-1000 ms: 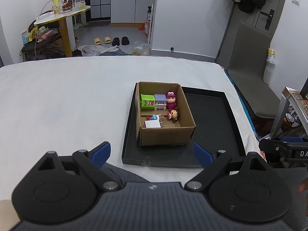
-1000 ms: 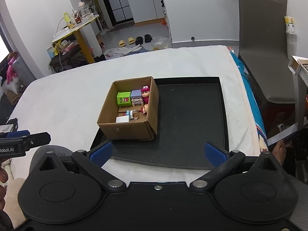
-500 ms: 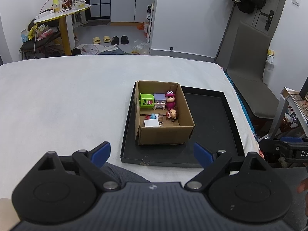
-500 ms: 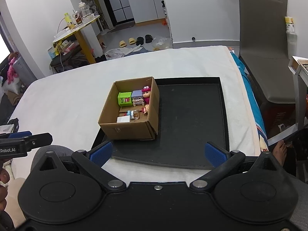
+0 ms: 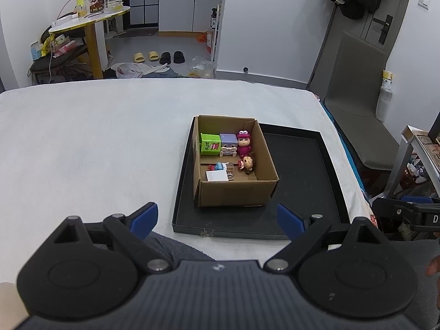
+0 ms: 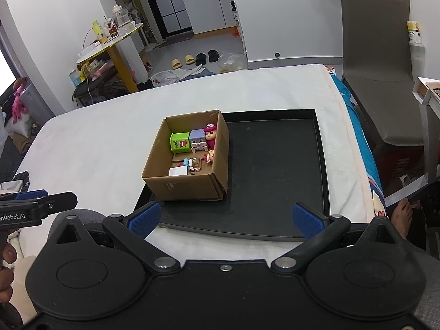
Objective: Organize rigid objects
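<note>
Both grippers hang back at the near edge here, well short of the action. The left gripper (image 5: 217,217) has its blue-tipped fingers (image 5: 144,218) spread wide with nothing between them, and the right gripper (image 6: 225,218) is just the same, jaws apart and empty.

Out ahead on the white surface (image 5: 96,143) sits a shallow black tray (image 6: 275,170), and the cardboard box (image 5: 233,189) stands inside it, tucked into the tray's left half. The right half of the tray is bare black floor.

Look into the box from the left wrist view: along the far wall there's a green cube (image 5: 210,144), a lavender block with a bunny face (image 5: 228,144) touching it, and a figure in magenta with a hat (image 5: 243,143) standing upright beside that. Closer in, a small doll with a brown head (image 5: 247,162) lies near the right wall, a little blue-and-red toy (image 5: 217,167) sits mid-floor, and a white plug (image 5: 217,176) rests against the near wall. All the toys are inside the box, none on the tray.

At the left edge of the right wrist view, the left gripper's black body pokes in.
</note>
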